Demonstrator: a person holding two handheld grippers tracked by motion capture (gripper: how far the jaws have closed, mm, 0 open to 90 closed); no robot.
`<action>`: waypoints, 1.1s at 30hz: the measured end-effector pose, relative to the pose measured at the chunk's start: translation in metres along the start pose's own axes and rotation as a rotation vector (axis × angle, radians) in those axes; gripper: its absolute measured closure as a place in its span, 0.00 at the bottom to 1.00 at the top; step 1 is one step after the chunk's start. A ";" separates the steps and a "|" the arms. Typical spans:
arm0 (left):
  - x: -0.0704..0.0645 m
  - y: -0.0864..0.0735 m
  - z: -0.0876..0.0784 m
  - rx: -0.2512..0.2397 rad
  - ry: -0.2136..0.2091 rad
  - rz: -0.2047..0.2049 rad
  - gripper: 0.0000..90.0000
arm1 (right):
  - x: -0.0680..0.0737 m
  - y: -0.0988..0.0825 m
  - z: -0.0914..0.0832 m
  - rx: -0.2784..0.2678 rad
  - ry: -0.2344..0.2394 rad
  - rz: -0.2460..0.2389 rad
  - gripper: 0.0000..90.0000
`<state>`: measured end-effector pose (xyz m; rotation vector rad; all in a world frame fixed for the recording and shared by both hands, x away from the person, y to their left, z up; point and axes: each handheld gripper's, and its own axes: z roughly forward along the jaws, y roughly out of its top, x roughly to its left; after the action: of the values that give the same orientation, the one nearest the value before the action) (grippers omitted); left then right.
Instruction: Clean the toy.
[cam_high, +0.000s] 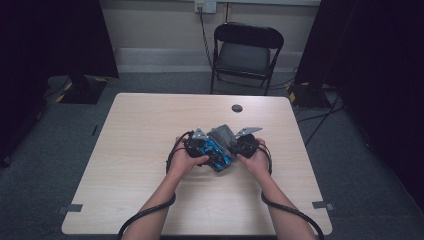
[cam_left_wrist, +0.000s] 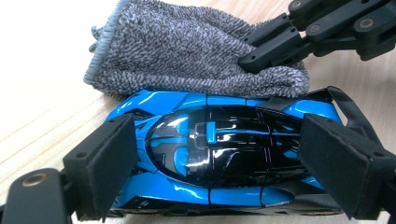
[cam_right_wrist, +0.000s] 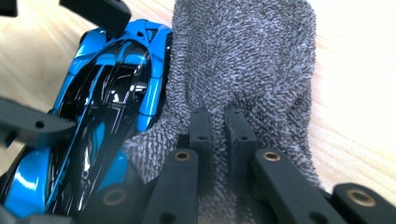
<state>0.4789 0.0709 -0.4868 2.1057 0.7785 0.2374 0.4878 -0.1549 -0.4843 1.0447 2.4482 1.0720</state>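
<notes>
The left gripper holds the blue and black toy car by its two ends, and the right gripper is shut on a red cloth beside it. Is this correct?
Not quite: the cloth is grey, as the right gripper view shows. The rest holds: the left gripper holds the toy car by its two ends, and the right gripper is shut on the cloth.

Glossy plastic toy car (cam_left_wrist: 219, 154); fuzzy grey cloth (cam_left_wrist: 187, 51); matt wood table (cam_high: 150, 125)

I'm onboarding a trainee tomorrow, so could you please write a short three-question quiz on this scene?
1. True or false: the left gripper clamps the blue toy car at its nose and tail.
2. What does the right gripper pinch? A) grey cloth B) cable C) chair
3. Where does the grey cloth lie relative to the car?

Key:
1. True.
2. A.
3. Alongside it on the table, touching its side.
</notes>
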 end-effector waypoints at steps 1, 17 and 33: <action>0.000 0.000 0.000 0.001 0.000 0.000 0.13 | -0.001 -0.001 -0.001 0.001 0.004 -0.007 0.93; 0.000 0.001 0.000 0.007 -0.002 0.001 0.13 | -0.004 -0.015 -0.016 -0.005 0.034 -0.034 0.93; 0.000 0.000 0.000 0.002 -0.001 -0.001 0.13 | -0.006 -0.026 -0.027 -0.006 0.053 -0.050 0.93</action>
<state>0.4791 0.0709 -0.4866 2.1068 0.7797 0.2357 0.4653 -0.1854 -0.4846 0.9601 2.4977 1.1040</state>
